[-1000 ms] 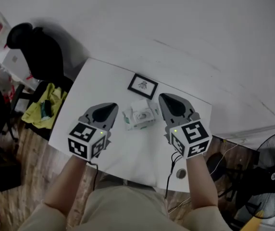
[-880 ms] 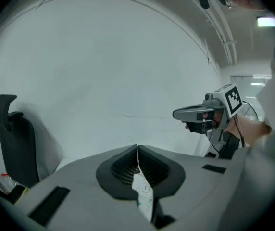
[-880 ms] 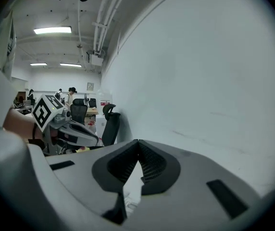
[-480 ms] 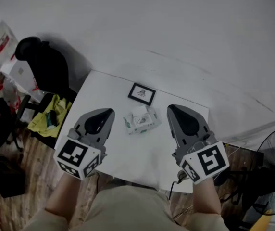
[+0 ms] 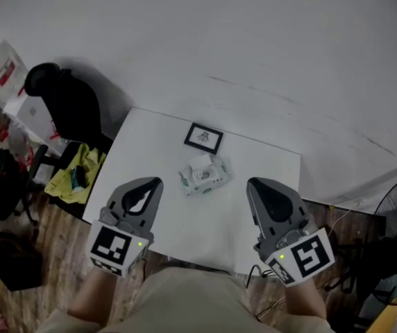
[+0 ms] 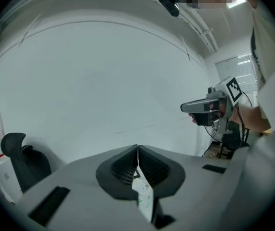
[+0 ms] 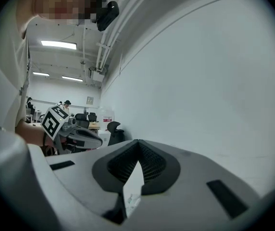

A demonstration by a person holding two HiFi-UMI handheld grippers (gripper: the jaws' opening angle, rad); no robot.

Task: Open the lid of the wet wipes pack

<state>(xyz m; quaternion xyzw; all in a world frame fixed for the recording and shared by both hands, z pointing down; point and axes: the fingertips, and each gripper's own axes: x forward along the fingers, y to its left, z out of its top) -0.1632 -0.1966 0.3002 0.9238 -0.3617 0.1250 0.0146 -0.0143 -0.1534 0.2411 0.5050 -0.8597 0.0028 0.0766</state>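
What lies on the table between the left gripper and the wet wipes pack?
Nothing does. In the head view only bare white table shows between the left gripper and the wet wipes pack.

I see matt grey plastic shells on the left gripper and the right gripper, and the inner faces of their fingers are ribbed, matt black. The table looks smooth, matt white. The wet wipes pack wears a faintly glossy plastic wrap. The floor is wood plank, and the yellow-green cloth looks soft and crumpled
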